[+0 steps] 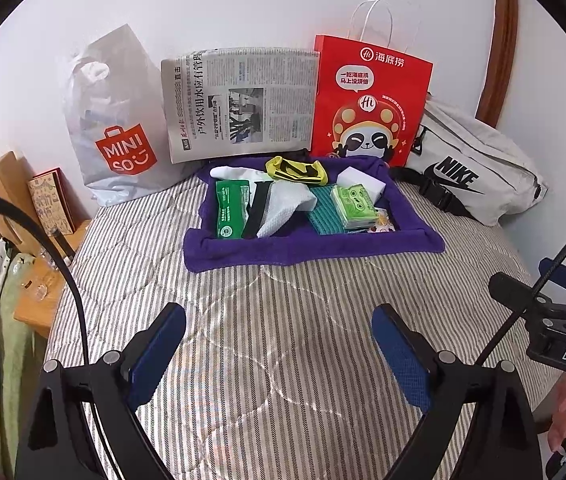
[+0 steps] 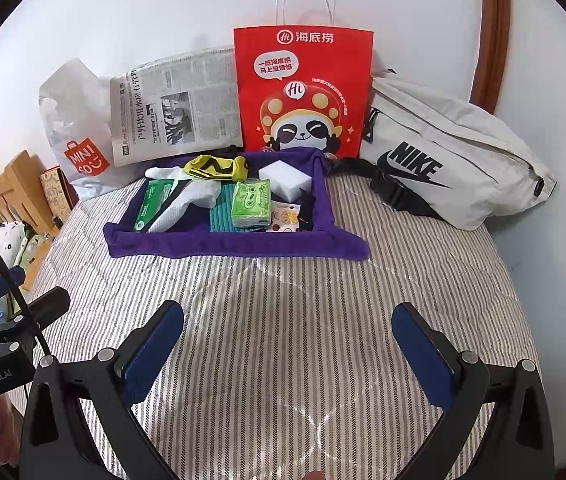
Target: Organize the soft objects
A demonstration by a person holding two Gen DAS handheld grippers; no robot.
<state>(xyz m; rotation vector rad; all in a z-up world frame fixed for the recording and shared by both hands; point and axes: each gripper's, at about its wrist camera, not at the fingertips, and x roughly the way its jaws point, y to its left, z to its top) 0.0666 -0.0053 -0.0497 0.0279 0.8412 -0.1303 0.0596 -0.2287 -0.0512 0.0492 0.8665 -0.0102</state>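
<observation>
A purple cloth tray (image 1: 307, 246) (image 2: 235, 246) lies on the striped bed cover. It holds a dark green tissue pack (image 1: 230, 210) (image 2: 153, 204), a white sock (image 1: 287, 206) (image 2: 187, 200), a yellow-and-black sock (image 1: 297, 170) (image 2: 217, 168), a white sponge block (image 1: 363, 182) (image 2: 285, 176), a light green tissue pack (image 1: 355, 204) (image 2: 251, 204) and a teal cloth (image 1: 325, 216) (image 2: 221, 216). My left gripper (image 1: 279, 354) is open over bare cover, well short of the tray. My right gripper (image 2: 287, 354) is open too, with nothing between its fingers.
Against the wall stand a grey MINISO bag (image 1: 115, 120) (image 2: 75, 128), a newspaper (image 1: 239, 104) (image 2: 175, 104), a red paper bag (image 1: 371, 96) (image 2: 303, 88) and a white NIKE waist bag (image 1: 467, 164) (image 2: 451, 152). A wooden headboard (image 1: 7, 184) and bedding are at left.
</observation>
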